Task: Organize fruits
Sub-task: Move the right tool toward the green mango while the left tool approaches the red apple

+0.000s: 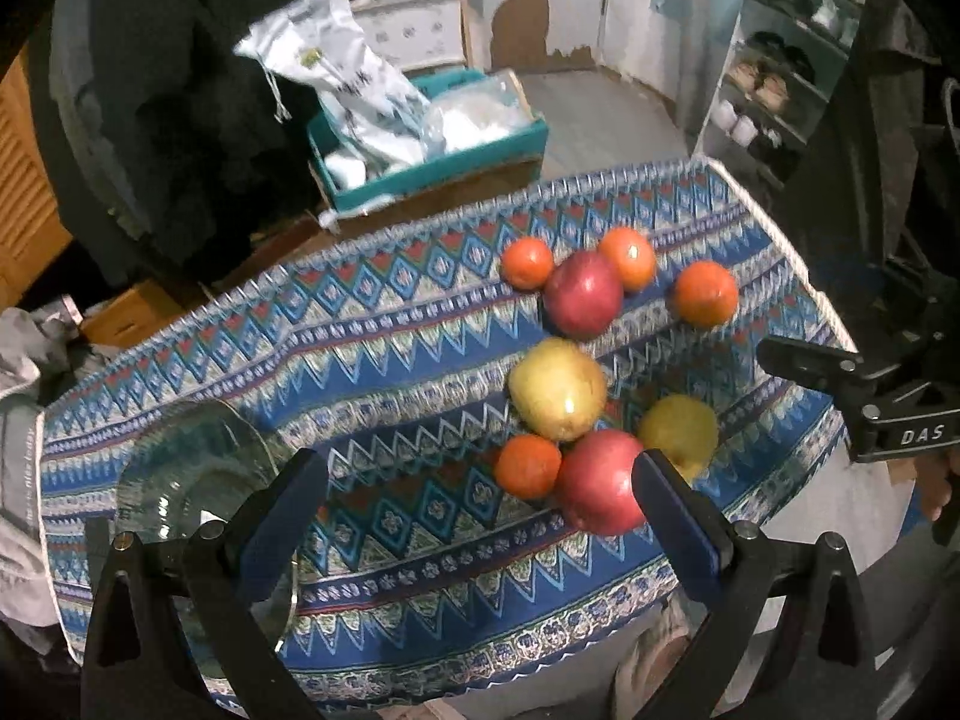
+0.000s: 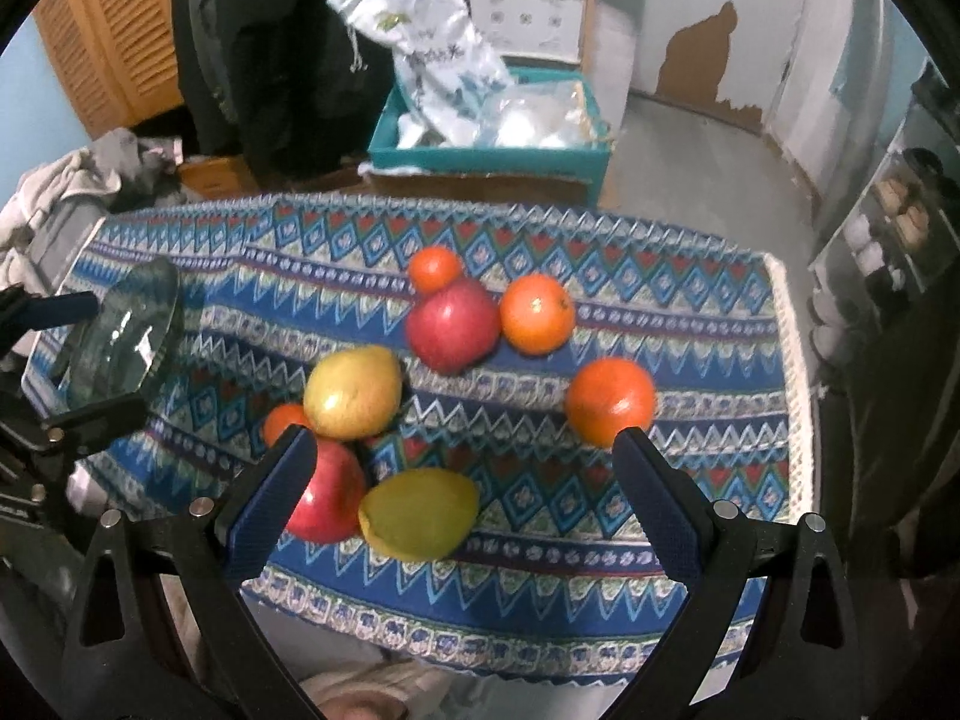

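Note:
Several fruits lie on a patterned blue cloth (image 1: 390, 360). In the left wrist view a near red apple (image 1: 600, 480), a small orange (image 1: 528, 467), a yellow-green pear (image 1: 558, 389) and a yellow lemon (image 1: 681, 427) cluster together; a second red apple (image 1: 583, 294) and three oranges lie behind. A clear glass plate (image 1: 192, 468) sits at the left. My left gripper (image 1: 480, 492) is open and empty above the cloth. My right gripper (image 2: 462, 468) is open and empty above the lemon (image 2: 420, 513) and near apple (image 2: 327, 492). The plate shows in the right wrist view (image 2: 126, 336).
A teal box (image 1: 432, 162) with white bags stands behind the table. A shoe rack (image 1: 774, 78) is at the back right. Clothes (image 2: 66, 180) are piled at the left. The cloth's white fringe edge (image 2: 795, 360) marks the table's right side.

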